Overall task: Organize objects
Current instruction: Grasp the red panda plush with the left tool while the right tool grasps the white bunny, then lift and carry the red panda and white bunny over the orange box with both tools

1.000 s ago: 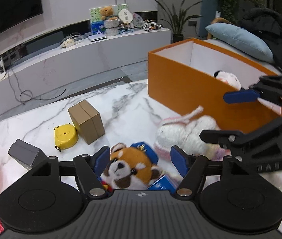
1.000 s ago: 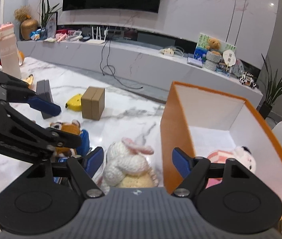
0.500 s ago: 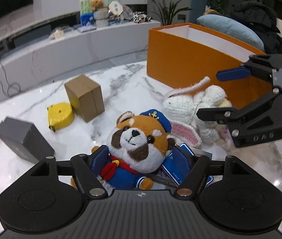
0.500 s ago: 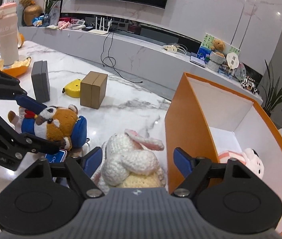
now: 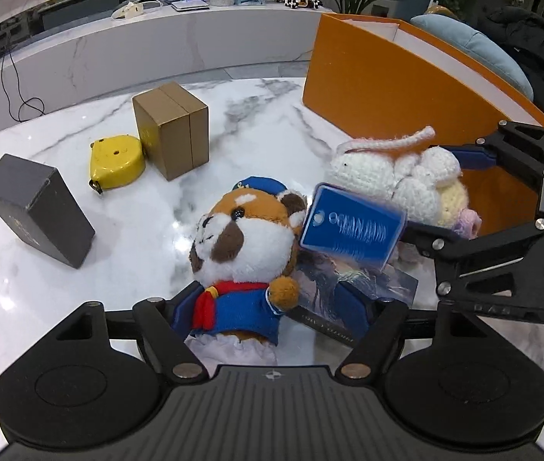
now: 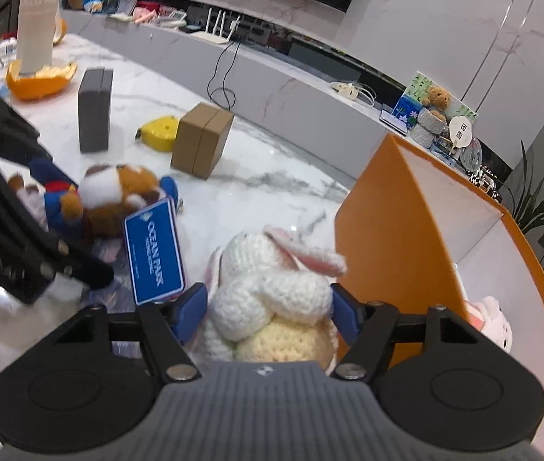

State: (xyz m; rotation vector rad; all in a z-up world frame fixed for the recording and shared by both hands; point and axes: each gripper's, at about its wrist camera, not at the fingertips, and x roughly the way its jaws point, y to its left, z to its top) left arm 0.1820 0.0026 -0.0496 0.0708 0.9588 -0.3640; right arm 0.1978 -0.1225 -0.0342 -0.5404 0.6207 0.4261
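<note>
My left gripper (image 5: 270,309) is shut on a red panda plush (image 5: 245,238) in a blue sailor suit, with a blue tag (image 5: 350,226) swinging from it; it also shows in the right wrist view (image 6: 118,196). My right gripper (image 6: 268,313) is shut on a white crocheted bunny (image 6: 272,292), also seen in the left wrist view (image 5: 391,169). The orange box (image 6: 398,230) stands right of the bunny, with a pink-and-white plush (image 6: 491,319) inside.
On the marble table (image 5: 130,223) stand a brown carton (image 5: 172,128), a yellow tape measure (image 5: 116,159) and a dark grey box (image 5: 37,209). A flat printed packet (image 5: 349,288) lies under the panda. An orange peel bowl (image 6: 39,77) with a bottle sits far left.
Both grippers have closed on their plush toys. The panda is tipped and lifted, its blue tag swinging up. The bunny sits deeper between the right fingers.
</note>
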